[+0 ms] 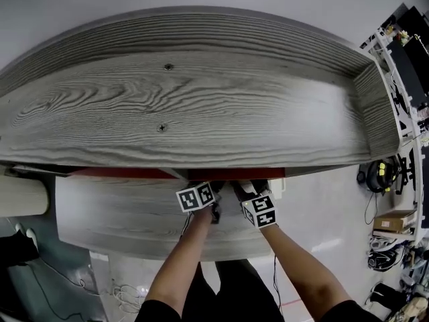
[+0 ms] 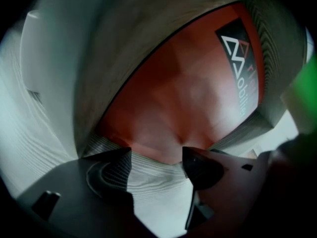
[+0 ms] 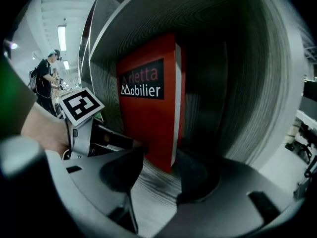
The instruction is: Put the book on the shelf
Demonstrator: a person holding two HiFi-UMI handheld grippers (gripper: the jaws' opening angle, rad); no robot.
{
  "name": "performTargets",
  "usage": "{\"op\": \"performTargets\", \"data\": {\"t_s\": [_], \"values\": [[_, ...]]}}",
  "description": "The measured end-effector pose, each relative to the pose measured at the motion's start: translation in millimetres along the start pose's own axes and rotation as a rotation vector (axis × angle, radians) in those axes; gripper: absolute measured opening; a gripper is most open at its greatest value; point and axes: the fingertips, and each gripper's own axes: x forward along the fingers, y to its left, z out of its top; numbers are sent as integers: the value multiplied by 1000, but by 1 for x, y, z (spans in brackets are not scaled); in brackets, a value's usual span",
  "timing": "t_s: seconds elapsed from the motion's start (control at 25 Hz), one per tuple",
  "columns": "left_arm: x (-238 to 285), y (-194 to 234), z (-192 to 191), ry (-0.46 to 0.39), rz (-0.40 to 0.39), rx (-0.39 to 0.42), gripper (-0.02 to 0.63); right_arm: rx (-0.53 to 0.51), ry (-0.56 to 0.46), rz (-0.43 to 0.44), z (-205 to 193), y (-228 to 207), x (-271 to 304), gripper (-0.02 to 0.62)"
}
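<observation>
A red book [image 3: 148, 108] with a black label reading "Arletta Mobilier" stands under the shelf unit's top board [image 1: 201, 99]. In the head view only a red strip of the book [image 1: 127, 173] shows below that board. My left gripper [image 2: 157, 152] is open just short of the book's cover [image 2: 183, 93], with only the shelf board [image 2: 158, 182] between its fingers. My right gripper [image 3: 161, 167] is open too, and the book's lower corner lies just ahead of its gap. In the head view both grippers, left [image 1: 201, 194] and right [image 1: 259, 206], reach under the top board, fingertips hidden.
The grey wood shelf has a side wall [image 1: 379, 113] at the right and a lower board [image 1: 120, 213] in front. A white roll [image 1: 23, 196] lies at the left. Cables and boxes [image 1: 392, 220] sit on the floor at the right. A person [image 3: 47, 78] stands far off.
</observation>
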Motion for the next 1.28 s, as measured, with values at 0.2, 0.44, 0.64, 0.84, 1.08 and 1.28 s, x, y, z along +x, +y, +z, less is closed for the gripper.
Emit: {"op": "performTargets", "data": {"t_s": [0.2, 0.44, 0.64, 0.84, 1.08, 1.28], "values": [[-13, -8, -5, 6, 10, 33, 310, 26, -1, -1, -2, 0, -16, 210], [-44, -38, -19, -22, 24, 50, 310, 67, -25, 29, -1, -2, -62, 210], [-69, -55, -28, -25, 27, 65, 310, 102, -37, 55, -1, 4, -89, 210], [-103, -76, -42, -48, 29, 92, 310, 157, -80, 93, -1, 8, -126, 210], [-168, -118, -65, -109, -43, 163, 310, 168, -101, 149, -13, 22, -169, 212], [-239, -144, -86, -219, -58, 200, 310, 197, -116, 134, -36, 19, -211, 212]]}}
